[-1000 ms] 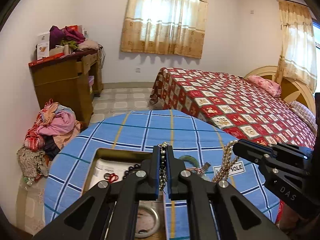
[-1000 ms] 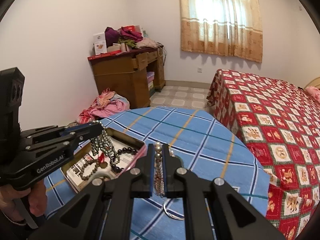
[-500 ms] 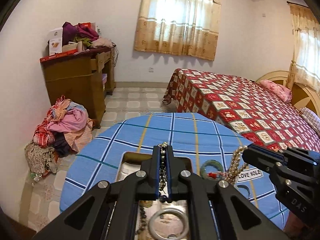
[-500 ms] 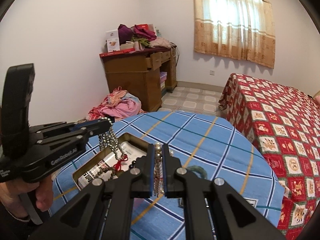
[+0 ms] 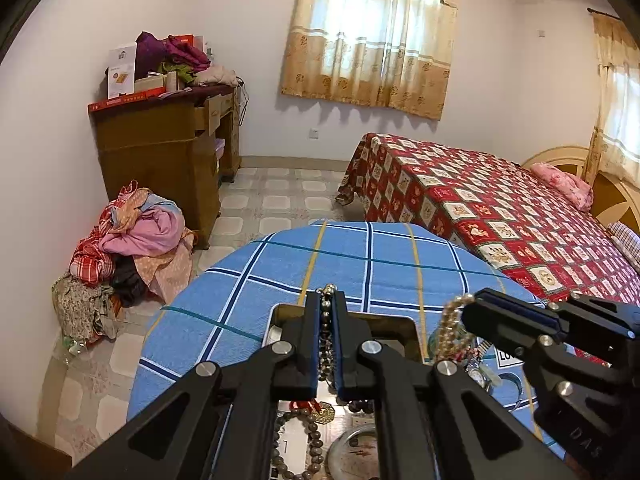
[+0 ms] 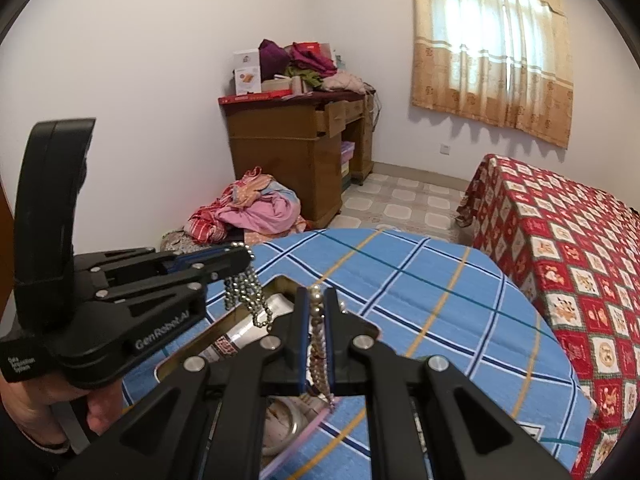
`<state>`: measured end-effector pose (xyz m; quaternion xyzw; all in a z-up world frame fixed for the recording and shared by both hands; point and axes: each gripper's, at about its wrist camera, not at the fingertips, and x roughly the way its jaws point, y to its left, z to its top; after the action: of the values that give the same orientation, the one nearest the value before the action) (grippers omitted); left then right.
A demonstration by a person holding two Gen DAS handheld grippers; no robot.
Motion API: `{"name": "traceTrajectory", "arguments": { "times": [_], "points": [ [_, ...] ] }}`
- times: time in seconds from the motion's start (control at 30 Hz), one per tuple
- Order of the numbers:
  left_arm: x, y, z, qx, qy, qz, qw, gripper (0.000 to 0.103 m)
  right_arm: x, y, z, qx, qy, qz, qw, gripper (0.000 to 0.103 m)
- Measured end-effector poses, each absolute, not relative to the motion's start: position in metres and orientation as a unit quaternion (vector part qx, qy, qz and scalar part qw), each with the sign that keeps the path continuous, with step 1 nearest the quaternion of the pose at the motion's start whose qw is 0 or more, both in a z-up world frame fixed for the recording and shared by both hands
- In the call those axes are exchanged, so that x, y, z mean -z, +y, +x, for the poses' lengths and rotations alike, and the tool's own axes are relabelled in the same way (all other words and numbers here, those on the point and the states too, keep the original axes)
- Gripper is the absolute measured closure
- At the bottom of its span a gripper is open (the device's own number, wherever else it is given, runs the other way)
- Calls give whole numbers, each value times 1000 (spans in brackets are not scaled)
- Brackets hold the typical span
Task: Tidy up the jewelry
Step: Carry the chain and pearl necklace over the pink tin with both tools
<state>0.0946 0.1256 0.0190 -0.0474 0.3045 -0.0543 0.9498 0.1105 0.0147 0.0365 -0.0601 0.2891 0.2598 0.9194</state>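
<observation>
Blue checked tablecloth [image 5: 360,264] with yellow lines, red patterned bedspread [image 5: 480,208], tan curtains [image 5: 372,40], brown desk [image 5: 160,148].

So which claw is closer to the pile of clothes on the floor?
Left. The left claw hangs on the side toward the clothes pile; the right claw sits farther over the table.

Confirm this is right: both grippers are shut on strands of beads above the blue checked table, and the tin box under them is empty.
Wrong about the box. The left wrist view shows the tin box already holding a brown bead bracelet and a silver bangle. The rest stands: the left gripper pinches the grey bead strand, the right gripper the pearl strand.
</observation>
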Motion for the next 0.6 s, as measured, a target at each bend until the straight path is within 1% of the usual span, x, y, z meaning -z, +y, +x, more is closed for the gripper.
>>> {"name": "traceTrajectory", "arguments": {
  "times": [0.17,0.6],
  "points": [
    [-18,128,98,54,304,-46,950,99,-38,20,114,-262,287,-64,919,94],
    [-7,132,110,50,317,-46,946,99,-21,34,122,-262,302,-66,914,94]
  ]
}}
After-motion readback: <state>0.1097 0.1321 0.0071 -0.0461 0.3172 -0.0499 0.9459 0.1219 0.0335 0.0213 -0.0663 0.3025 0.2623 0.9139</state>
